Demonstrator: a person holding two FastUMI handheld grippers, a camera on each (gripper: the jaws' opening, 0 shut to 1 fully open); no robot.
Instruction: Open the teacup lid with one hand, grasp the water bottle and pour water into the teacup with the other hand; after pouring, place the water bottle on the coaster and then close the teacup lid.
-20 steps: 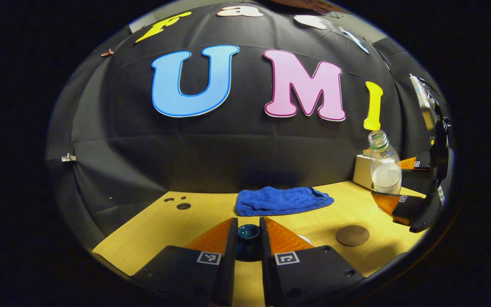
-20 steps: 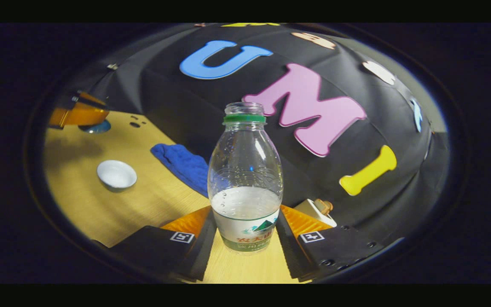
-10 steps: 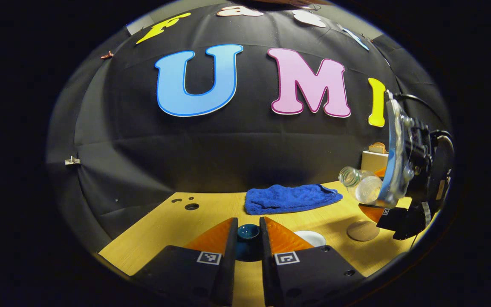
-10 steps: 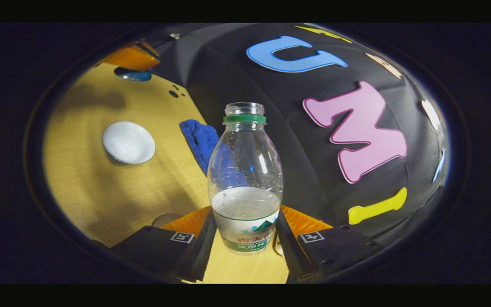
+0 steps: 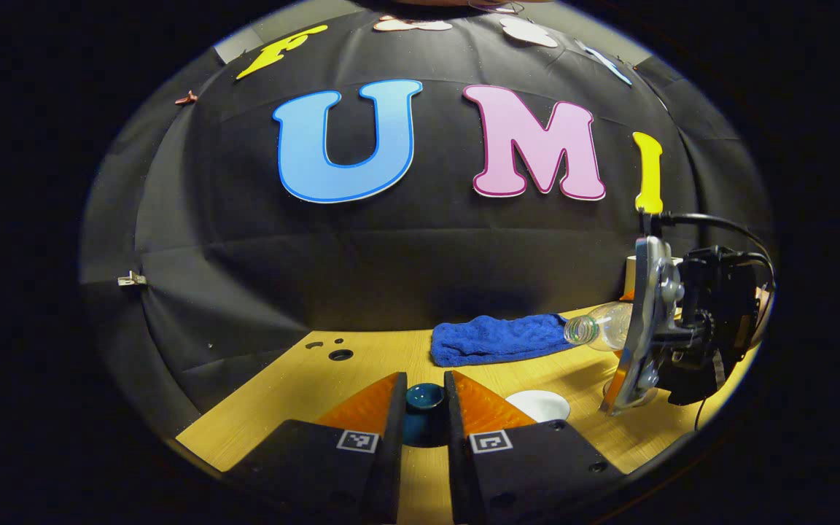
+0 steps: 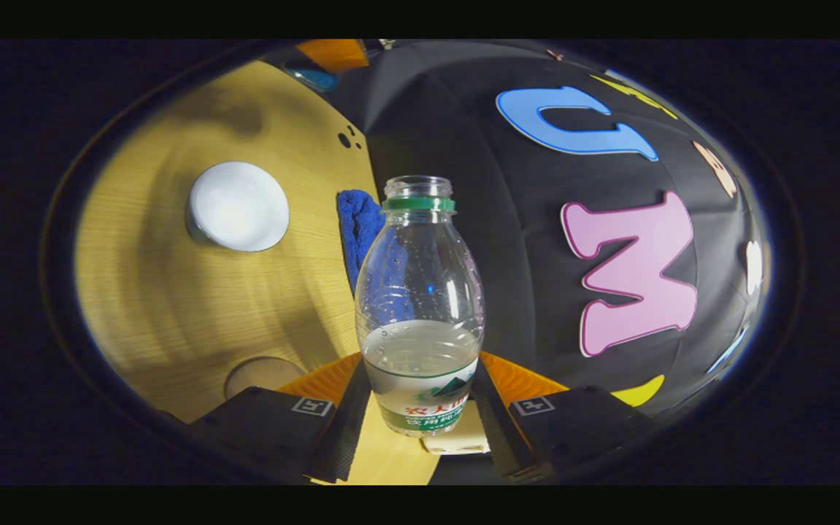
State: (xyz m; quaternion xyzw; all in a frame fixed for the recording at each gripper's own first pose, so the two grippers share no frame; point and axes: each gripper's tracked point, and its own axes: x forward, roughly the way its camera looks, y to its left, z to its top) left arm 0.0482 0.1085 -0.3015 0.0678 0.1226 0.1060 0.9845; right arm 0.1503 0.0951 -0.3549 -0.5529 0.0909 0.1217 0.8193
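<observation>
The left hand-held gripper (image 5: 424, 408) sits low over the wooden table (image 5: 303, 386), level and pointing toward the booth wall, its two fingers narrowed onto the dark blue teacup lid (image 5: 424, 397), which they hold between them; the lid's lower part is hidden by the fingers. Just right of it on the table stands the open white teacup (image 5: 537, 405), its near edge cut off by the left finger block. The right hand-held gripper (image 6: 420, 397) is rolled far over to one side, so that in the left gripper view the clear water bottle (image 6: 420, 306) lies almost horizontal, its uncapped mouth pointing toward the blue towel (image 5: 496, 339) and above the teacup. Both fingers press on the labelled lower body of the bottle, which is partly filled with water. In the right gripper view the round coaster (image 6: 263, 375) shows near the fingers, partly covered by one of them. Whether water is leaving the mouth cannot be made out.
</observation>
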